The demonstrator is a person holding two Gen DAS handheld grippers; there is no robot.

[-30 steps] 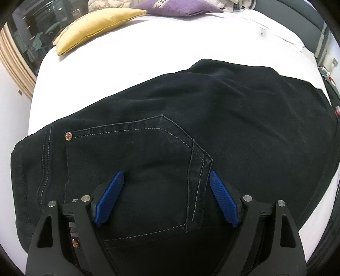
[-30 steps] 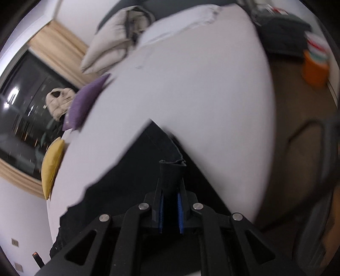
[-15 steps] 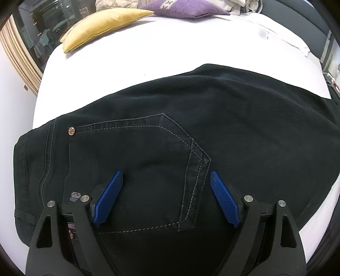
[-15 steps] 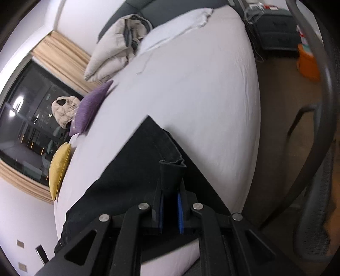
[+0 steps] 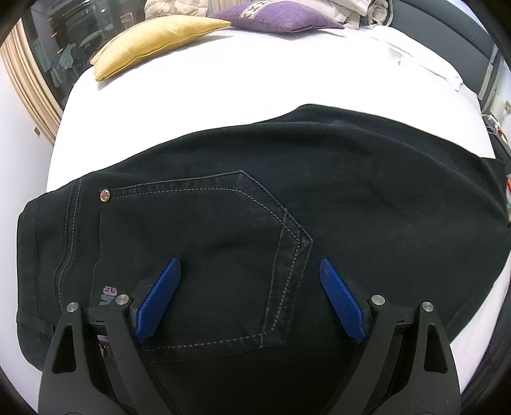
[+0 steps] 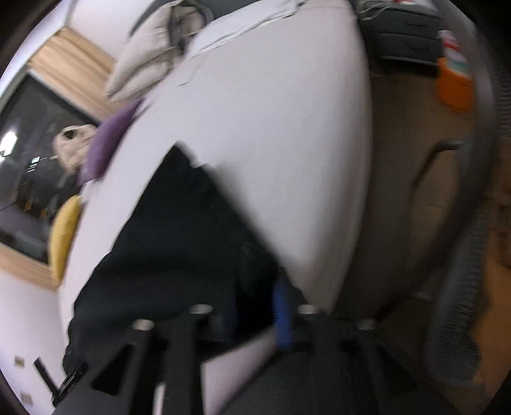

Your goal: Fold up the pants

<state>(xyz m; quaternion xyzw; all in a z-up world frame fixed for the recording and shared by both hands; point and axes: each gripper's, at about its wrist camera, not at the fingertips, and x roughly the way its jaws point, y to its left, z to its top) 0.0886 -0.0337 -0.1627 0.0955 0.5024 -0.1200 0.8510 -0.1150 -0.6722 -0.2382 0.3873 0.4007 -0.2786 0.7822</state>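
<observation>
Black jeans (image 5: 255, 198) lie spread on the white bed (image 5: 223, 76), back pocket up with a small rivet (image 5: 105, 195) at its corner. My left gripper (image 5: 249, 274) is open and empty, its blue pads just above the pocket area. In the blurred right wrist view the pants (image 6: 179, 236) run away to the upper left. My right gripper (image 6: 255, 290) has its blue pads a little apart, with the dark cloth of the leg end still between them; whether it still grips is unclear.
A yellow pillow (image 5: 156, 41) and a purple pillow (image 5: 274, 22) lie at the far side of the bed, with beige bedding (image 6: 150, 60) behind. A grey chair (image 6: 463, 255), wooden floor and an orange bin (image 6: 453, 83) are to the right of the bed.
My right gripper's pads have spread apart from a tight pinch on the leg end, and that view swung and blurred. My left gripper stayed open and drew back slightly over the pocket.
</observation>
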